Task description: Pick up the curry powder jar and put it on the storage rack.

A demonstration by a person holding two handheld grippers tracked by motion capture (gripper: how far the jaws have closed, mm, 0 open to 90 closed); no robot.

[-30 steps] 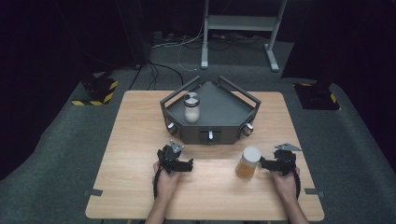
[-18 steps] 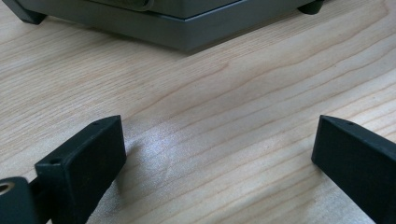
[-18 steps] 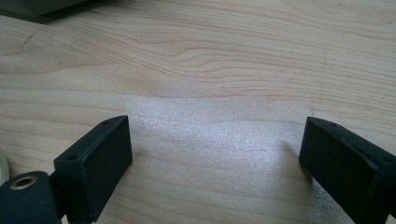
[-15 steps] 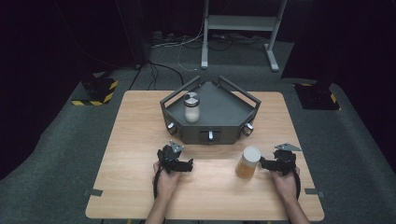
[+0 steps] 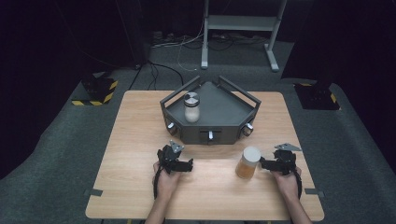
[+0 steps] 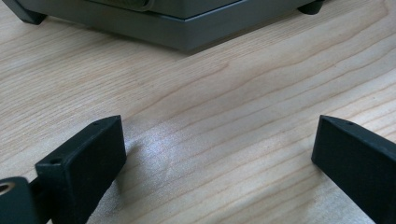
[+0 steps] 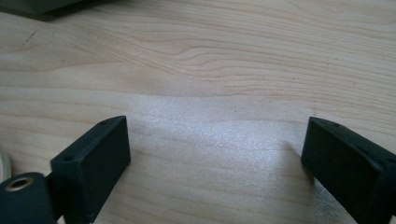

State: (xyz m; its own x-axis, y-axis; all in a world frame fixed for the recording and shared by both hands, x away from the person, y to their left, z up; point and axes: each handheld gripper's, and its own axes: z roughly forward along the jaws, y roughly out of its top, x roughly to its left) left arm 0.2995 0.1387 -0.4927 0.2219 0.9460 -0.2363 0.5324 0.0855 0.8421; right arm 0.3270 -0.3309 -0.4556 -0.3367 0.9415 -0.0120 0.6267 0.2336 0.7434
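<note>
**Amber jar on the desk, both claws wide and empty**

The jar with the amber stuff [image 5: 248, 163] and a pale lid stands upright on the wooden desk [image 5: 140, 130], near the front edge, a bit right of centre. The right claw [image 5: 267, 164] sits just beside it on its right, pointing at it. In the right gripper view the jaws are spread wide with only bare wood between them, and they've just been opening a touch more. So the jar isn't gripped.

The left claw [image 5: 187, 165] rests further left, well apart from the jar, pointing right. Its jaws are wide open too, with nothing but desk between them.

Behind all that, mid-desk, there's a dark grey angular tray [image 5: 224, 116] with small knobs on its front. A second jar [image 5: 191, 107] with pale contents and a silver lid stands upright in its left part.
</note>
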